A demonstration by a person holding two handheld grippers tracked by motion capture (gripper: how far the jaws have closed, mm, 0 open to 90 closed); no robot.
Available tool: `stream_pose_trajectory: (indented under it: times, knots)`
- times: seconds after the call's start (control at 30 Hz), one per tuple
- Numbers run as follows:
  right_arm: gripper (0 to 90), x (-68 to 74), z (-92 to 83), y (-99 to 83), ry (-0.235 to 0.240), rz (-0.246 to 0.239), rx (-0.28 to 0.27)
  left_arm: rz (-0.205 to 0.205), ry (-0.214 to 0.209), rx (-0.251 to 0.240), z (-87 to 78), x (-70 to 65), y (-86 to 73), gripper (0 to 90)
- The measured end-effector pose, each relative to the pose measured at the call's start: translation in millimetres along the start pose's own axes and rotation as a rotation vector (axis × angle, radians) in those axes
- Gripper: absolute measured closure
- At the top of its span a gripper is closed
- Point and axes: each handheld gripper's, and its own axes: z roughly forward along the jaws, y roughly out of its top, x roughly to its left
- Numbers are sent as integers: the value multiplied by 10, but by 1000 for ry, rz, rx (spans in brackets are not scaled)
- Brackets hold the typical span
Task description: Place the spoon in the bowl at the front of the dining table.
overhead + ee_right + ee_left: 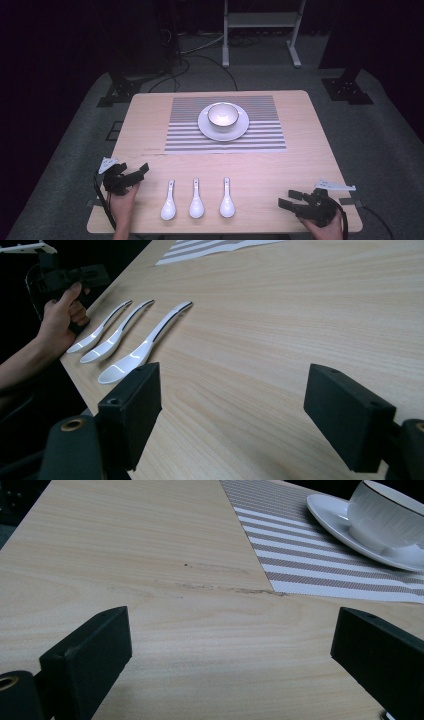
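Three white spoons point(196, 199) lie side by side near the table's front edge, handles pointing away. A white bowl point(223, 114) stands on a white saucer point(241, 129) on a striped placemat point(185, 135) at the table's far middle. My left gripper point(137, 172) is at the front left, left of the spoons, open and empty. My right gripper point(289, 198) rests at the front right, open with nothing between its jaws. In the right gripper view the spoons point(135, 352) lie to the left of my gripper point(235, 405). The left gripper view has the bowl point(387, 515) at its upper right.
The wooden table point(310, 150) has bare surface between the placemat and the spoons. A white frame point(262, 25) and dark stands sit on the floor beyond the table. A hand point(62, 315) holds the left gripper near the table's edge.
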Motion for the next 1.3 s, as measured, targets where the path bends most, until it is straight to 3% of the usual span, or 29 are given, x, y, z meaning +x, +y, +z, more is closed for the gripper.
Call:
stream_pose_trajectory:
  times: [0.77,1.3]
  knots:
    - [217,246,371,274,49,-70,118,9,9,1,3,-11,-2,16]
    - [217,331,605,373,73,-57,176,7,2,-1,0,-5,-1,16]
